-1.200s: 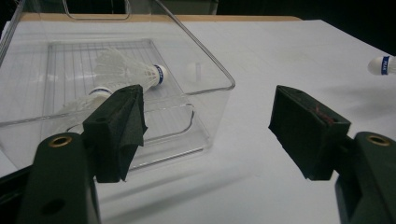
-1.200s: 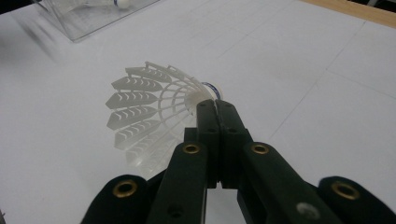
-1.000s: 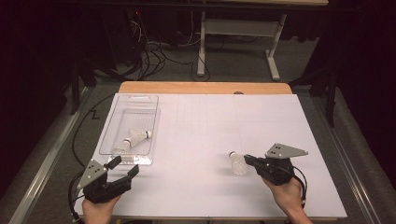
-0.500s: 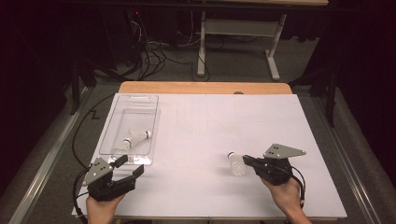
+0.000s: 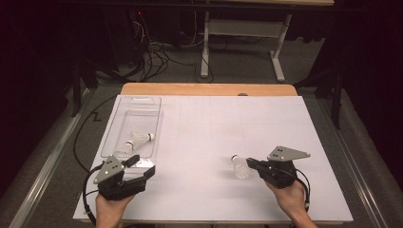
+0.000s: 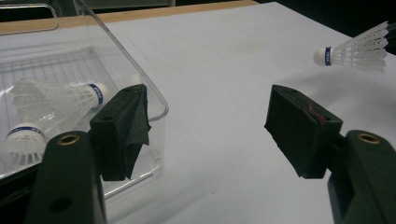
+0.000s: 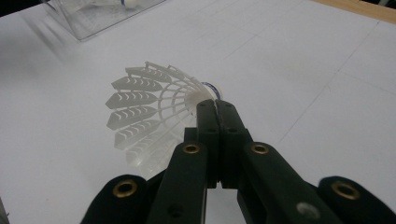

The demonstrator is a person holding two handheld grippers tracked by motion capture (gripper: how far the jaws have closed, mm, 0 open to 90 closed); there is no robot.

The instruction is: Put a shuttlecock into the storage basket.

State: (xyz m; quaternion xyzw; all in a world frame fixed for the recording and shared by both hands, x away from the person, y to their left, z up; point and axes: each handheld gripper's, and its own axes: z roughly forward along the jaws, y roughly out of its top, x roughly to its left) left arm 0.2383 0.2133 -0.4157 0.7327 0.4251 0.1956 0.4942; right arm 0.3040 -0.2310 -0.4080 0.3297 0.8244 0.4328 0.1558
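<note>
- While the right gripper [image 7: 215,105] stays clenched on a shuttlecock [image 7: 154,112] over the table [image 5: 214,128],
- the left gripper [image 6: 208,121] hangs released beside the clear bin [image 6: 154,88].

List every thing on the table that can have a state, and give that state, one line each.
Left gripper: open, nothing between its jaws.
Right gripper: shut, tips at the skirt of the loose shuttlecock.
Loose shuttlecock: on the white table, outside the bin; whether gripped, cannot tell.
Clear bin: lidless, holding two shuttlecocks.
Shuttlecocks in bin: lying on their sides.
</note>
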